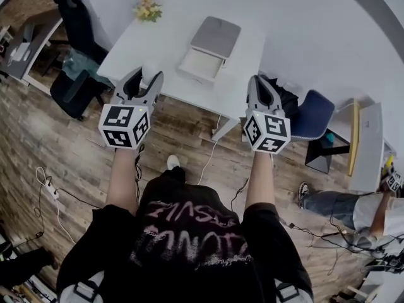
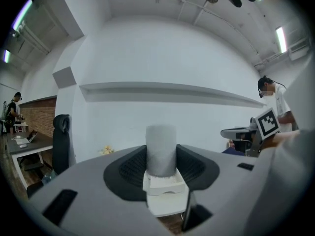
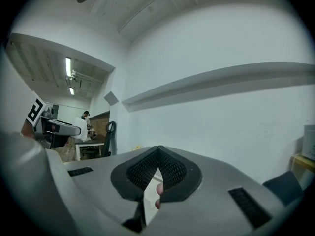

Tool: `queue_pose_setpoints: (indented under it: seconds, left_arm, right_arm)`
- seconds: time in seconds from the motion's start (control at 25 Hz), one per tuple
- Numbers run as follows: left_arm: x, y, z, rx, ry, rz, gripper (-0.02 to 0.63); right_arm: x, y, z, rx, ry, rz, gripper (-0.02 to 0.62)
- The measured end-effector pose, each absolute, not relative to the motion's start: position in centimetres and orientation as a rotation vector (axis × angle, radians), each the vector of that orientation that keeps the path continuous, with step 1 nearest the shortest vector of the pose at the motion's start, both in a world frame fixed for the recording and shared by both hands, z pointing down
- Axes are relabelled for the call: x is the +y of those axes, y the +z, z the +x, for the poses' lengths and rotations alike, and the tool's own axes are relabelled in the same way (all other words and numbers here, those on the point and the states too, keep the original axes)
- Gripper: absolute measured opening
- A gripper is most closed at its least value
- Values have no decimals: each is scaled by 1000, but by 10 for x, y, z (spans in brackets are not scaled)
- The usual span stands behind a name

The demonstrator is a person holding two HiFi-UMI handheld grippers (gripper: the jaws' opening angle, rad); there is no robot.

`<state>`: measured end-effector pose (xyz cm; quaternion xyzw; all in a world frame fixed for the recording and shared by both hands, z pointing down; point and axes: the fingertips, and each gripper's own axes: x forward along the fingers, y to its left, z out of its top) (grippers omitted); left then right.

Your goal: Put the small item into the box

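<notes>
On the white table (image 1: 164,43) stands the box (image 1: 202,62), white inside, its grey lid (image 1: 216,36) swung back and open. My left gripper (image 1: 146,74) hovers at the table's near edge, open. In the left gripper view the box (image 2: 165,183) and its raised lid (image 2: 161,149) show beyond the gap, and nothing sits between the pads of that gripper (image 2: 161,168). A small whitish shape lies in that gap in the head view; I cannot tell what it is. My right gripper (image 1: 260,81) is shut, pads meeting at the tip (image 3: 158,154), with a small pinkish thing (image 3: 158,195) glimpsed below them.
Yellow flowers (image 1: 148,9) sit at the table's far left corner. A black office chair (image 1: 76,17) stands left of the table, a blue chair (image 1: 314,115) and a black bag to its right. Cables run over the wood floor (image 1: 57,144). A seated person (image 1: 353,207) is at the lower right.
</notes>
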<state>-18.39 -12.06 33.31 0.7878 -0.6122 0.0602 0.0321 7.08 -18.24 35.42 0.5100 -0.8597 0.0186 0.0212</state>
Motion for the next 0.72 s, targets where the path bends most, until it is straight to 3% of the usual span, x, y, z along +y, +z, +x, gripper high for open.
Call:
queue_pose_setpoints:
  seconds: [0.72]
  left_arm:
    - [-221, 333, -223, -1718, 183, 2526, 181]
  right_arm:
    - [-251, 346, 37, -2550, 47, 1740, 9]
